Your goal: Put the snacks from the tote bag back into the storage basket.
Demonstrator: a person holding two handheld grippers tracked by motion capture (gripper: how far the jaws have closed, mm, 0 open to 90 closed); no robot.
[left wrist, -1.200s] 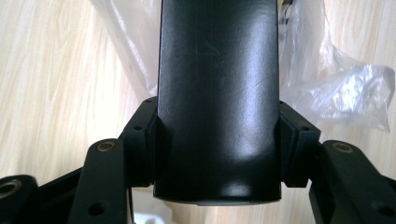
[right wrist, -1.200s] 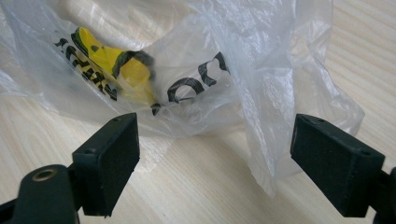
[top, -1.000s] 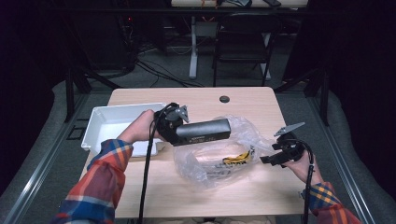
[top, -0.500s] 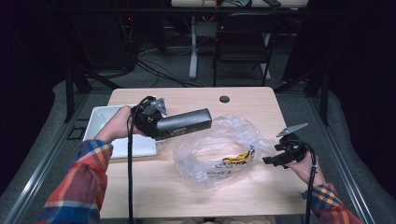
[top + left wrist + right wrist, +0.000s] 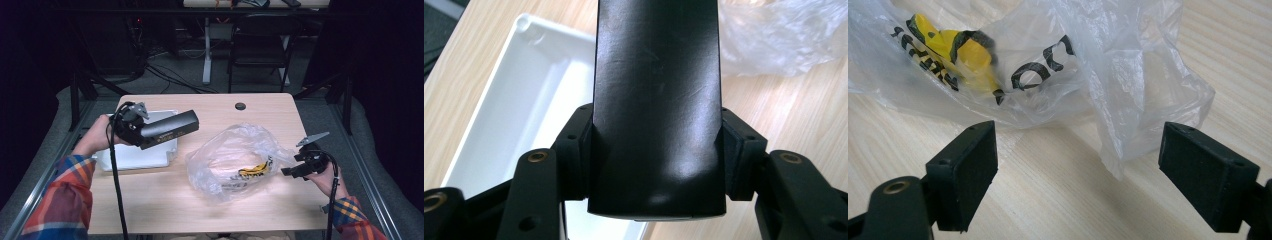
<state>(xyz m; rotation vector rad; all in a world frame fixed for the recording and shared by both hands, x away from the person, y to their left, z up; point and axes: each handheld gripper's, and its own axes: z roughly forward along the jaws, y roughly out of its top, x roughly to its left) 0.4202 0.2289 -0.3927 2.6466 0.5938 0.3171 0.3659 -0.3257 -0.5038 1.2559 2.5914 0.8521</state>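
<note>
That long black box [image 5: 167, 131] juts out well past the left gripper [image 5: 656, 165], whose fingers [image 5: 579, 150] pinch only its near end above the white tray [image 5: 131, 156] at nine o'clock; it could tip or slip. At three o'clock, the right gripper [image 5: 1080, 175] has its fingers spread wide, empty, just beside the plastic bag [image 5: 235, 160] on the table [image 5: 170, 210].

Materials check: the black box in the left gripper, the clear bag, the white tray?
Long black box: looks like matte coated card or plastic; soft sheen, fine scuffs, hard to say which. Clear crinkled bag: thin plastic film, see-through, creased and glossy, black and yellow print. Shallow white tray: probably smooth moulded plastic, with rounded corners and a glossy rim. Tabletop: pale wood-grain, likely laminate.
</note>
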